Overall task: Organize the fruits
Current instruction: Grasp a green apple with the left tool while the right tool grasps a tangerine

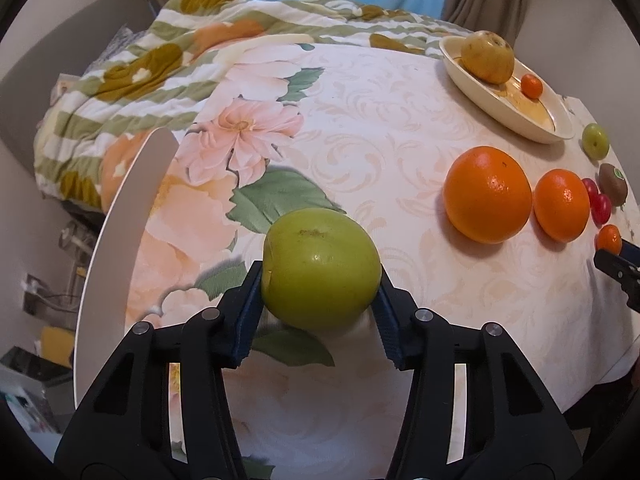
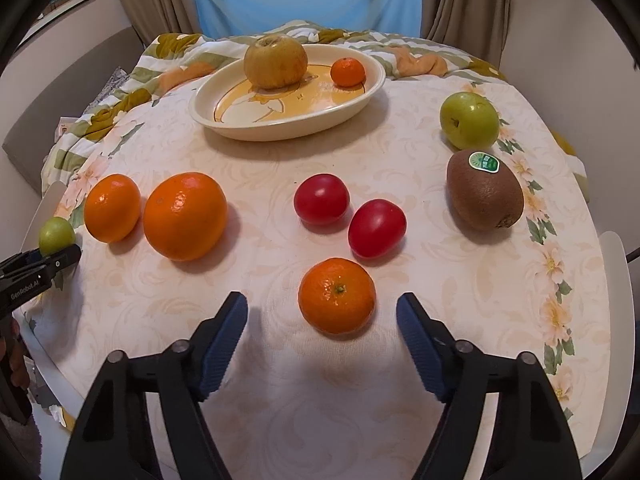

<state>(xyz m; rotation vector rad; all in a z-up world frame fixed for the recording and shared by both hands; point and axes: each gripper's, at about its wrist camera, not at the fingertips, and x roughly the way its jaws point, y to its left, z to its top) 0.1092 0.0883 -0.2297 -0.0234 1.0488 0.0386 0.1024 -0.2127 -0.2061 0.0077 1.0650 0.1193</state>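
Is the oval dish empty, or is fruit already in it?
Not empty. The oval dish holds two fruits: a yellow-brown pear-like fruit and a small tangerine, standing apart. The rest of its floor is bare.

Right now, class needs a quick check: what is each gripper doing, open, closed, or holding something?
Left gripper: closed on the green apple.
Right gripper: open, holding nothing, with the small mandarin between its fingers.

Glossy smooth-skinned green apple (image 1: 320, 268), fuzzy matt kiwi (image 2: 485, 196), woven cloth tablecloth (image 2: 280, 360), glazed ceramic dish (image 2: 280, 128).
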